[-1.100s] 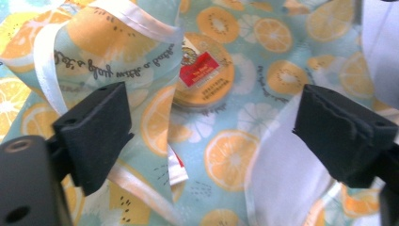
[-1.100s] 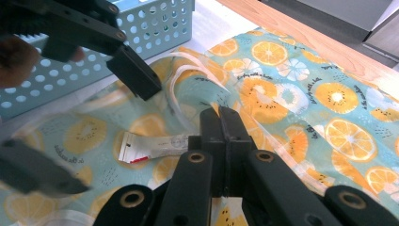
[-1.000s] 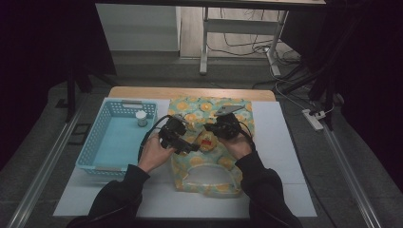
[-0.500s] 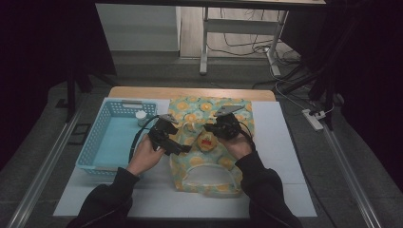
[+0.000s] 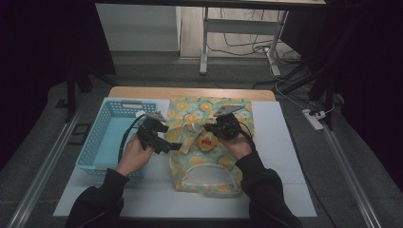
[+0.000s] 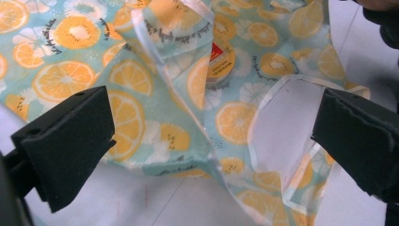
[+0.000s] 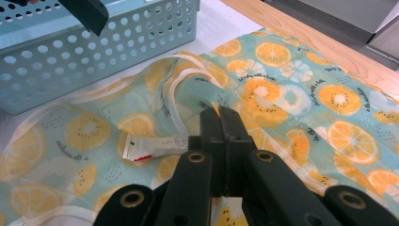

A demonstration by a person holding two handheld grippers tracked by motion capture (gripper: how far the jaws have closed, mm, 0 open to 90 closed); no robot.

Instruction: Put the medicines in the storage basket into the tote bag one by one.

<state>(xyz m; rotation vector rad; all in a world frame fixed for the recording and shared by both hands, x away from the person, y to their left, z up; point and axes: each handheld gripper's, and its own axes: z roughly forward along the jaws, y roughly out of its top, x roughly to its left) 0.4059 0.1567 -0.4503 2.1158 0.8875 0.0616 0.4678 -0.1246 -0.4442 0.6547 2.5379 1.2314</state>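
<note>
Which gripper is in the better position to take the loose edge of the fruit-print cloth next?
The left. The left gripper has open jaws with nothing between them, and in its own view the cloth's raised edge lies between them. The right gripper is shut on the fruit-print cloth, probably pinning it.

basket (image 5: 102, 137) left of bag (image 5: 209, 166) (both on table (image 5: 285, 161))
</note>
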